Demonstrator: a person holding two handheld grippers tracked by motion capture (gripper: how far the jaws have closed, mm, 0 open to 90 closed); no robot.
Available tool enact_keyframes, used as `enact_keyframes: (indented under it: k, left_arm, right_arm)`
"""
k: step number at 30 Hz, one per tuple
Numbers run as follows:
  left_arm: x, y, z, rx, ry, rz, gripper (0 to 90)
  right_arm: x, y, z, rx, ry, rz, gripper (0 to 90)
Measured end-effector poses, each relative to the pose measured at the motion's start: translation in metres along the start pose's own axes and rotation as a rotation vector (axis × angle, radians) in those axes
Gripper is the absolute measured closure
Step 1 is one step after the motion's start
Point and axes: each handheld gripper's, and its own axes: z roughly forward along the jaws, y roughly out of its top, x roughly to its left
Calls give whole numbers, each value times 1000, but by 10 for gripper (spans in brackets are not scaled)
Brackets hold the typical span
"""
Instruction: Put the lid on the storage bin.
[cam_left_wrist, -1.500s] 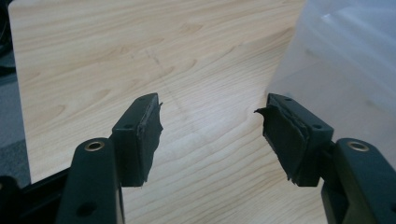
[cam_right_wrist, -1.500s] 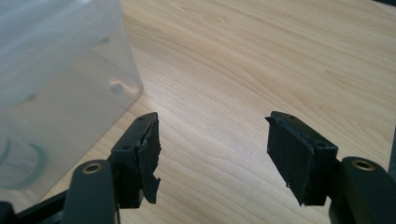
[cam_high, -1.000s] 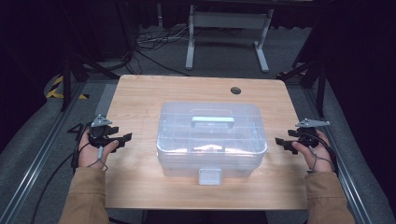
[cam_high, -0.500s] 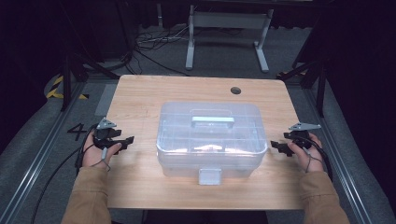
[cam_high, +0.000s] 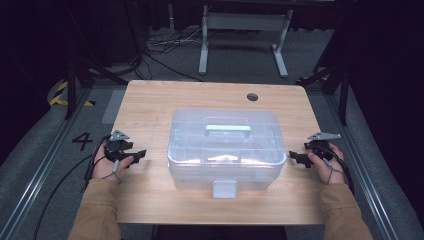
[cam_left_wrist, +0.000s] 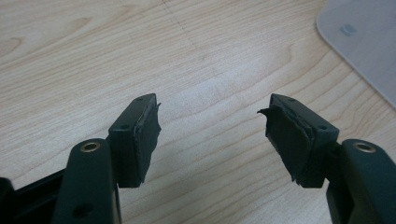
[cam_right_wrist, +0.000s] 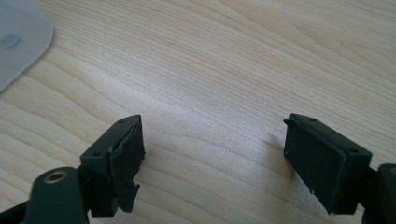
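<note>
On the wooden surface, at its middle, sits a clear plastic storage box with its lid on, a pale handle lying across the top and a latch tab hanging at the near edge. The box is see-through with rounded corners, and faint dividers show inside; what it holds, if anything, is too blurred to tell.

The left tongs rest just left of the box, apart from it, and the right tongs sit just right of it, also apart. In the left gripper view the left tongs stand wide open with bare wood between them and a corner of the box at the far right. In the right gripper view the right tongs gape just as wide, gripping nothing, with a box corner at the far left.

The step in hand looks like closing in on the box from both sides. To do it well, I'd judge the two should come in level and together, meeting the side walls at matching height so the box doesn't skew or slide. The smooth plastic will likely be slippery, so a square, firm contact matters. If opening is the aim, the near latch needs freeing first
</note>
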Motion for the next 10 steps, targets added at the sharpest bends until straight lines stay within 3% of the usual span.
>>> enact_keyframes:
  k: [10]
  left_arm:
    - [0,0,1,-5,-10,-6,357]
  right_arm:
    - [0,-2,1,-18,-1,6,179]
